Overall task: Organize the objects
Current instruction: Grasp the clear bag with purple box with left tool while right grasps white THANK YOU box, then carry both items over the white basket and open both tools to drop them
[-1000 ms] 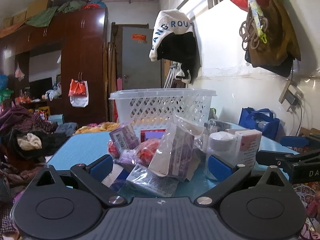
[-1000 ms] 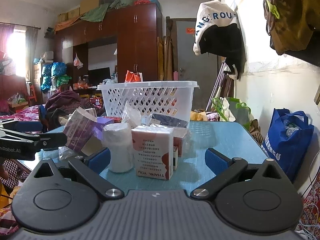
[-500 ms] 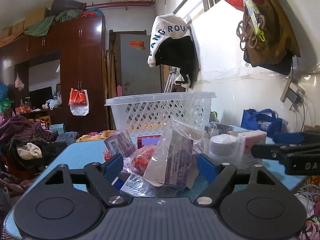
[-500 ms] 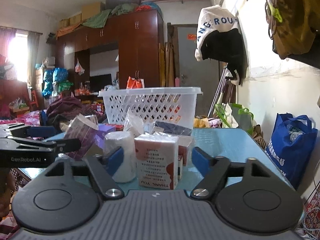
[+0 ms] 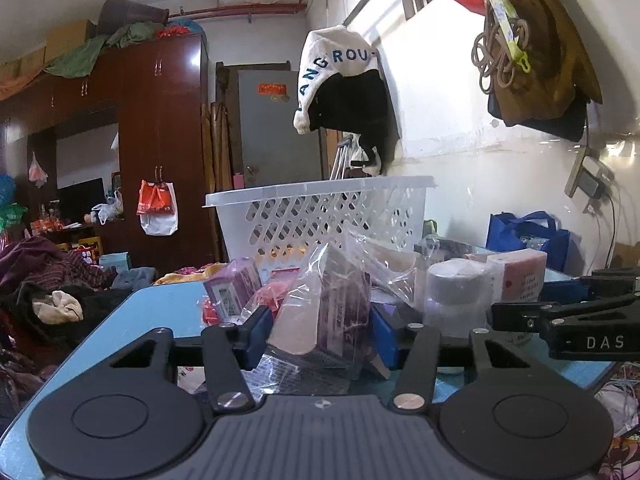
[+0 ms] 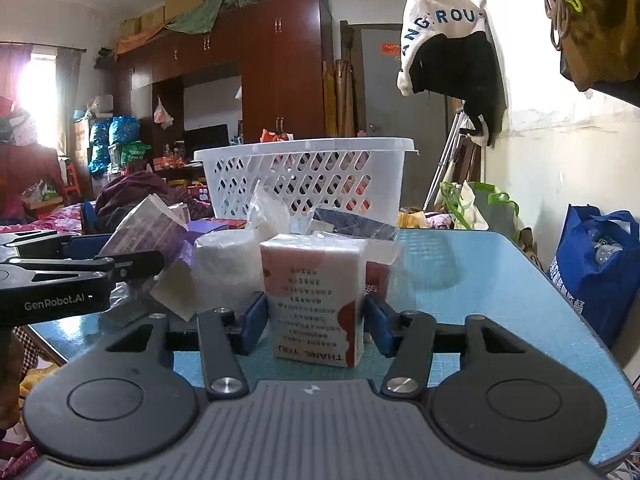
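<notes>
A white slotted basket [image 5: 320,216] [image 6: 308,176] stands at the far side of the blue table [image 6: 472,280]. In front of it lies a heap of packets. My left gripper [image 5: 320,336] is shut on a purple box in a clear plastic bag [image 5: 332,304]. My right gripper [image 6: 314,320] is shut on a pink and white tissue pack [image 6: 316,292] that stands on the table. A white roll [image 6: 224,268] [image 5: 456,292] stands beside the tissue pack. The tissue pack also shows in the left wrist view [image 5: 520,276].
Other packets lie around: a purple box [image 5: 232,288], a red packet [image 5: 272,296], a dark flat packet [image 6: 352,228]. A blue bag [image 6: 596,268] stands on the floor to the right. Clothes hang on the wall [image 5: 344,92]. Piled clothes [image 5: 44,280] lie left.
Both grippers have moved forward and closed. The left one closed on the bagged purple box, the right one on the tissue pack.
</notes>
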A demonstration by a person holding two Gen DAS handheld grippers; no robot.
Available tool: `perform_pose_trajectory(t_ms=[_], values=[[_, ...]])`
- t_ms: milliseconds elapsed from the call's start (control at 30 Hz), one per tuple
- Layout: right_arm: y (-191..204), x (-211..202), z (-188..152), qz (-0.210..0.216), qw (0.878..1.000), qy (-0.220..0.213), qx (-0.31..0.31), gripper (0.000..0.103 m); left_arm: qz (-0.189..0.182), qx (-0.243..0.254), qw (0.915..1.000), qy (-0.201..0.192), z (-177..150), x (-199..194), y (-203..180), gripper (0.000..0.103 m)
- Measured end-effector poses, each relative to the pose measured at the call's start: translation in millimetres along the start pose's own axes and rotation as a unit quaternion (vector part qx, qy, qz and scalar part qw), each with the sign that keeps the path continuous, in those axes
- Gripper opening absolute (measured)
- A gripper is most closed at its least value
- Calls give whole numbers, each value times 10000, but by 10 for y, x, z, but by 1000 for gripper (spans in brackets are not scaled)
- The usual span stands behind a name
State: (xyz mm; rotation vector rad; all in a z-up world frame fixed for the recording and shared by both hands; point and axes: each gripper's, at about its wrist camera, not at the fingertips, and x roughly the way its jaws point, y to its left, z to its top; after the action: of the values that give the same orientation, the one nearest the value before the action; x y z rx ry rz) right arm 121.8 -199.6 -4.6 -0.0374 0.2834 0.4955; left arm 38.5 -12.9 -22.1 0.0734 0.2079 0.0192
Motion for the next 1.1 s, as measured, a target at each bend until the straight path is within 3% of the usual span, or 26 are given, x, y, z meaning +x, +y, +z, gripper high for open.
perform_pose_trajectory(t_ms=[367,500,600,733,867,933,1100], values=[[-148,-162,208,77,9994,-266,186,56,-120,-137,9993,-331,143,-81,123,56],[-178,-161,530,117,9987,-489,111,56,-137,-281,9986,-437,354,-10,242,56],[-174,72,908,52,9984,-560,-54,56,-219,-430,9977,-467,620,173,366,56],[-188,630,1358,106,9990,-392,-200,56,-384,-813,9955,-306,1060,591,603,56],[-167,1285,1658,-155,9988,-75,-452,56,-438,-1046,9935,91,1499,1216,752,56],[-155,1558,1717,-287,9978,119,-589,56,-433,-1053,9926,423,1584,1514,744,56],[-92,1758,1614,-258,9948,403,-901,57,-210,-917,9919,855,1510,1898,670,56]])
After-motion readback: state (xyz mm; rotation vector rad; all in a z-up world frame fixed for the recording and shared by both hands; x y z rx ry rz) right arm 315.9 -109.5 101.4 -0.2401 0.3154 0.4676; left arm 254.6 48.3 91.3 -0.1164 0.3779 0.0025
